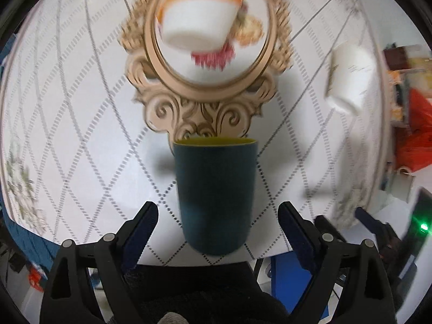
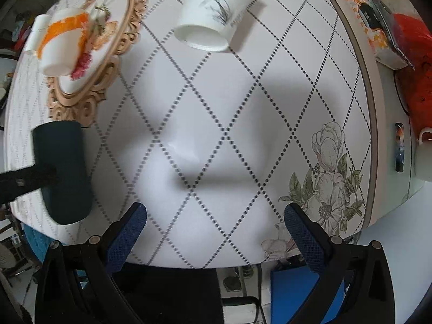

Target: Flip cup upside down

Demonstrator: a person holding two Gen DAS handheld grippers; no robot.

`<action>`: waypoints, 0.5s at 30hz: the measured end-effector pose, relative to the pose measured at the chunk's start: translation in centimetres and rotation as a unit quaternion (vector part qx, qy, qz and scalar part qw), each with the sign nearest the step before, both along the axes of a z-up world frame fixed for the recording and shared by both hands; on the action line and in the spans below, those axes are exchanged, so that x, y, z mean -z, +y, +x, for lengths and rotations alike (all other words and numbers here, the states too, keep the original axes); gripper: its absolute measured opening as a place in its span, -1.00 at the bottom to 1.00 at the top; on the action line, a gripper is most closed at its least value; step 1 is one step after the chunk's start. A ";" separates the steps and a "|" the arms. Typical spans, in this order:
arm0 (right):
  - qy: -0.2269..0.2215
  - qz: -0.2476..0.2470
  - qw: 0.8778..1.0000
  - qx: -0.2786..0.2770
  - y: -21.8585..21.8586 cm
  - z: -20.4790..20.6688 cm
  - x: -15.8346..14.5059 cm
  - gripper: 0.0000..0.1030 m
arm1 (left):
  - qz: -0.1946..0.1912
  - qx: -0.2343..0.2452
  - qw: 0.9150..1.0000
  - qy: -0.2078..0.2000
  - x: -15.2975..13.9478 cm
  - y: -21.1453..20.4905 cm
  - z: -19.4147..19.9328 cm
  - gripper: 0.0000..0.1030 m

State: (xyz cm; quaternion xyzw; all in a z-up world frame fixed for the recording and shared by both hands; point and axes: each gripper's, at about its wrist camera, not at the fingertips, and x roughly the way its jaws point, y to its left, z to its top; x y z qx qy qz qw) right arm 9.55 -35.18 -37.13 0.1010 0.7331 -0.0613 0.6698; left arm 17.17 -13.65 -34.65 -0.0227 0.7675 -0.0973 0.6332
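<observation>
A dark teal cup [image 1: 214,194] with a yellow-green inside stands upright near the table's front edge, mouth up. My left gripper [image 1: 218,232] is open, a finger on each side of the cup's lower part, not touching it. The cup also shows in the right wrist view [image 2: 63,170] at far left, with a left finger [image 2: 29,176] beside it. My right gripper [image 2: 216,232] is open and empty over the bare tablecloth near the front edge.
A gold ornate oval tray [image 1: 208,108] behind the cup carries an upside-down orange and white cup [image 1: 202,19]. A white cup with a grass drawing [image 2: 216,10] stands upside down at the back. Boxes and red cloth [image 2: 410,40] lie past the table's right edge.
</observation>
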 end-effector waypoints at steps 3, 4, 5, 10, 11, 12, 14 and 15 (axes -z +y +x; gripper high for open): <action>-0.013 0.011 1.000 -0.008 0.7 -0.5 -1.9 1.00 | 0.000 -0.006 1.000 -0.030 -3.0 1.3 0.1 0.76; -0.018 0.016 1.000 -0.010 1.0 -0.6 -2.5 1.00 | 0.004 -0.008 0.999 -0.040 -3.8 2.0 0.0 0.76; -0.021 0.021 0.999 -0.013 1.4 -0.7 -3.1 1.00 | 0.010 -0.009 0.999 -0.050 -4.6 2.6 -0.1 0.76; -0.041 0.042 0.997 -0.040 4.9 0.1 -5.9 1.00 | 0.041 -0.028 0.994 -0.095 -6.5 6.5 -0.7 0.76; -0.044 0.046 0.997 -0.046 5.8 0.4 -6.4 1.00 | 0.045 -0.035 0.993 -0.100 -6.9 7.4 -0.8 0.76; -0.047 0.049 0.996 -0.053 6.5 0.5 -6.9 1.00 | 0.052 -0.041 0.992 -0.105 -7.1 8.1 -0.8 0.76; -0.049 0.051 0.995 -0.063 8.0 0.9 -7.5 1.00 | 0.061 -0.052 0.991 -0.109 -7.1 9.2 -1.0 0.76; -0.050 0.052 0.995 -0.065 8.6 1.4 -7.6 1.00 | 0.067 -0.057 0.990 -0.114 -7.2 9.8 -1.2 0.76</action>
